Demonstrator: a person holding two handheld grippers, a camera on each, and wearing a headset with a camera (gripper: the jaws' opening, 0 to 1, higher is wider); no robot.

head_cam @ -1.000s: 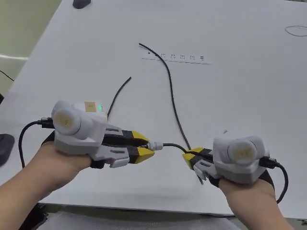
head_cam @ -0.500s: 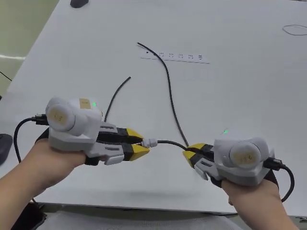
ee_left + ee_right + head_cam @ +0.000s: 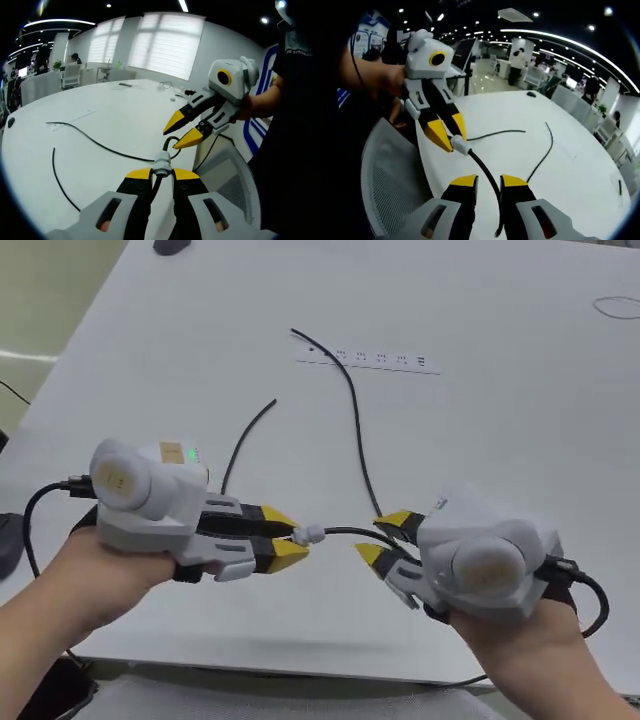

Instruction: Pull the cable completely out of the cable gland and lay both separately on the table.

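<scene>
My left gripper (image 3: 292, 540) is shut on the small white cable gland (image 3: 310, 534), holding it just above the white table (image 3: 500, 440). A long black cable (image 3: 355, 420) leaves the gland, bends right, then runs away across the table. My right gripper (image 3: 380, 537) is open, and the cable passes between its yellow jaws without being pinched. In the left gripper view the gland (image 3: 162, 162) sits at my left gripper's (image 3: 162, 174) tips, with the right gripper (image 3: 171, 140) spread open beyond. In the right gripper view the cable (image 3: 482, 167) rises between my right gripper's (image 3: 489, 181) jaws to the gland (image 3: 460, 146).
A second, shorter black cable (image 3: 245, 435) lies loose on the table behind the left gripper. A row of printed marks (image 3: 380, 360) sits mid-table, and a dark object (image 3: 170, 246) at the far edge. The table's front edge runs just below both hands.
My right gripper has opened and let go of the cable, rolling and shifting slightly left. The left gripper keeps its hold on the gland.
</scene>
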